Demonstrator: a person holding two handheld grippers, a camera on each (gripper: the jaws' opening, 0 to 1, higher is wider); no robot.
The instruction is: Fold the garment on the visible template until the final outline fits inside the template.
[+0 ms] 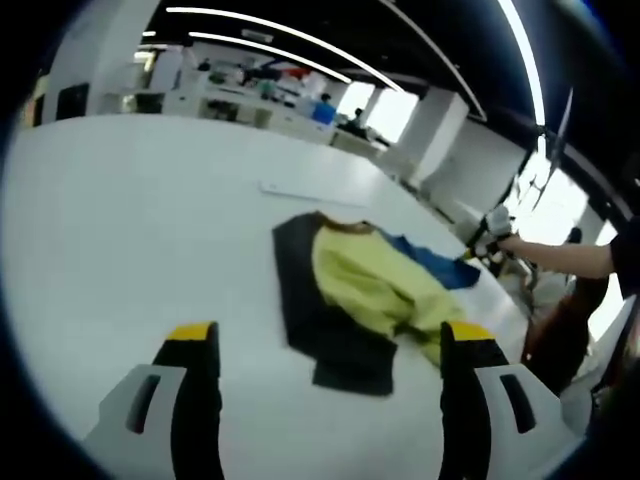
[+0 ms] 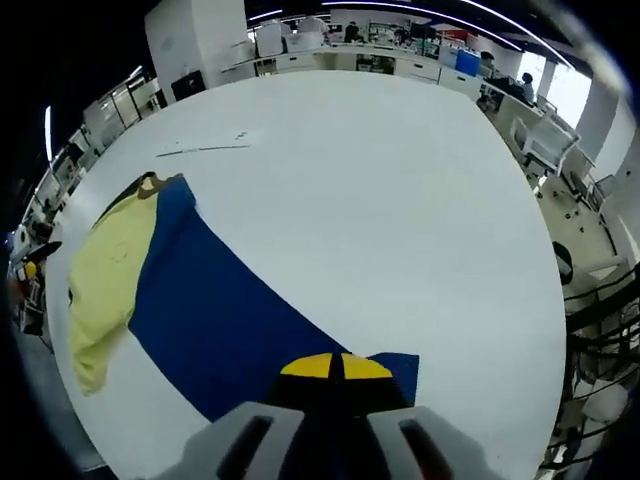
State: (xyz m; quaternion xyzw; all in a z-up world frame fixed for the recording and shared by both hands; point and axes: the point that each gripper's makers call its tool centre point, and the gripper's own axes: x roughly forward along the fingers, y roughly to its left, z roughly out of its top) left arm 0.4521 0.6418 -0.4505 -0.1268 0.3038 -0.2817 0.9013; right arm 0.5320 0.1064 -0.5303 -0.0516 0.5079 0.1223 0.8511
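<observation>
Pinching the blue garment [image 2: 215,320] at its corner, right gripper [image 2: 336,367] fingers pressed together; left gripper [image 1: 330,350] fingers spread, hovering. Garment lies on white counter [image 2: 380,190], over dark template [image 1: 325,335].

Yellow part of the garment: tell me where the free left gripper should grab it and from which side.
Judging from the left gripper view, take the yellow part at its near lower edge. It lies loose there over the dark panel, right ahead of the open left gripper, so come in low across the bare table.
</observation>
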